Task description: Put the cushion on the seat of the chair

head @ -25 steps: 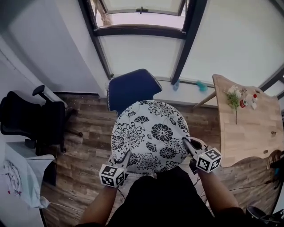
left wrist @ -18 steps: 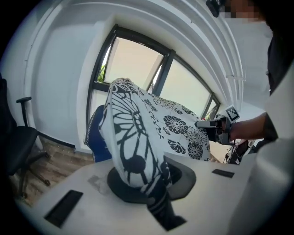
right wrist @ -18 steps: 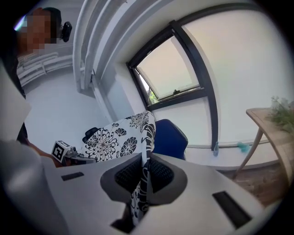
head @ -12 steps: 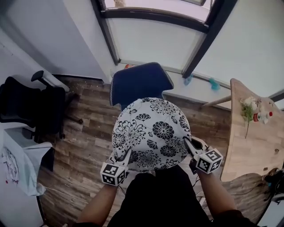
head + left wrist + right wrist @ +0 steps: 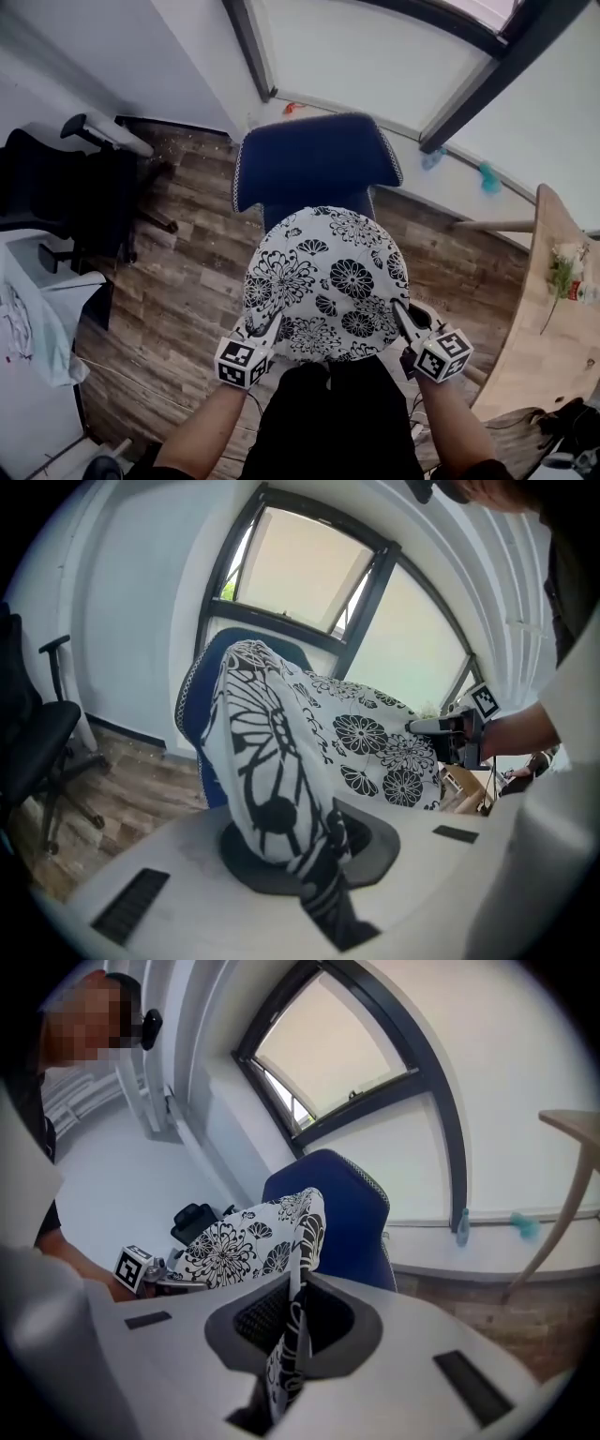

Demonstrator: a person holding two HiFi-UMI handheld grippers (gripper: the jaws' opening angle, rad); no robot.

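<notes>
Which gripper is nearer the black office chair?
Left. The left gripper, shut on the floral cushion at its near-left edge, is on the side toward the black office chair; the right gripper grips the opposite edge, farther from it.

Bright window daylight; fisheye edges bend, gripper views vignetted.

White cushion [image 5: 326,286], and it's covered in bold black flowers, big blooms and small ones. Behind it the chair [image 5: 314,159] is deep blue, its backrest edged in a white-flecked trim. Left gripper [image 5: 274,324] and right gripper [image 5: 401,311] each carry a cube of black-and-white square markers, on pale grey bodies. The floor [image 5: 187,281] is brown wood planks, streaked with grey. Over on the left, an office chair [image 5: 75,187] in plain black. On the right, a table [image 5: 553,356] in light honey wood. Window frame [image 5: 487,80] dark, wall [image 5: 141,56] pale.
</notes>
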